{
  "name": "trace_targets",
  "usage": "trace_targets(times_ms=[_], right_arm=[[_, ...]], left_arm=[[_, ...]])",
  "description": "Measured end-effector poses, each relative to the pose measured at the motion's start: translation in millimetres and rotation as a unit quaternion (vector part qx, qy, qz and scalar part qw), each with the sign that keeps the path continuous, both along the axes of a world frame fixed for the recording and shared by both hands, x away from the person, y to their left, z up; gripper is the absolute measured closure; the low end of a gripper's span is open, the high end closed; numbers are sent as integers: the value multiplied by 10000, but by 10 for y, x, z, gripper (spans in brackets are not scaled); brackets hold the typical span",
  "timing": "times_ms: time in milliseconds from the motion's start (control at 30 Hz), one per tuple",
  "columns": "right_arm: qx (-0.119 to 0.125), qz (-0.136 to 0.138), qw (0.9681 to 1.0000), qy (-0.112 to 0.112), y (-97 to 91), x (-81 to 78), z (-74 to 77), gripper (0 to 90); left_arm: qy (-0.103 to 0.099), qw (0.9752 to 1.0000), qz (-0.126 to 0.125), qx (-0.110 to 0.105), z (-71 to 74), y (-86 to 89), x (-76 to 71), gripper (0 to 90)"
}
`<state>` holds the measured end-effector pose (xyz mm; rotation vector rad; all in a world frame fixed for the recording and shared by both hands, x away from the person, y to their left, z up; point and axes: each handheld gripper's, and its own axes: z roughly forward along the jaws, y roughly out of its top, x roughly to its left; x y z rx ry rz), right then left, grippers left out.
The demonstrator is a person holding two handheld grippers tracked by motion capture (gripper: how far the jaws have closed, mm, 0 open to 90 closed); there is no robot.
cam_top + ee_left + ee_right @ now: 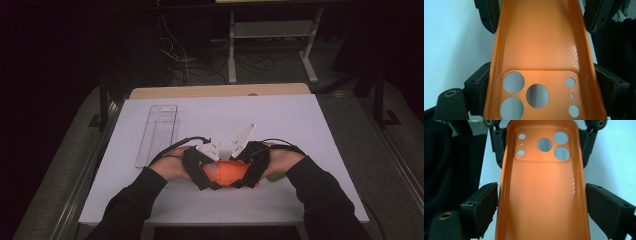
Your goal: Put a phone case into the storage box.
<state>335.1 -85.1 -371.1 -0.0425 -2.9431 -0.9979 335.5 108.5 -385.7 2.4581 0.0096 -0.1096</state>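
A clear tray (157, 134) lies by the bench's left edge. My left tool (202, 167) clamps the orange case (227, 173) at its camera-hole end, my right tool (252, 167) the other, steadying it near the front edge.

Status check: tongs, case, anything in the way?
Both tongs, left and right, shut on orange phone case. Case empty, inside up. Clear tray far left, out of the way.

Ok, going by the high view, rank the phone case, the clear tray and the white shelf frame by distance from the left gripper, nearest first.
1. Orange phone case: between the jaws of the left gripper, by the near edge.
2. Clear tray: on the table, left side, farther back.
3. White shelf frame: on the floor beyond the table's far edge.
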Motion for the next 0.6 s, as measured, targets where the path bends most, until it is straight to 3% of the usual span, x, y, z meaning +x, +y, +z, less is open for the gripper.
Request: trace_targets(times_ms=[167,333,467,500,600], right_arm=[[177,-202,9996,81,-76,53,35,55],[337,-530,9980,28,-187,120,50,38],[439,-755,9962,-40,-277,163,71,32],[377,-928,9950,64,-304,152,80,32],[413,-1122,9928,86,-377,185,59,30]], left_arm=[[14,9995,291,-86,13,32,7,162],[-151,9981,601,-13,33,49,-6,162],[-102,9954,949,-1,-3,52,-24,162],[-96,9944,1055,-22,-20,47,-28,162],[-99,9925,1217,41,-43,43,-32,162]])
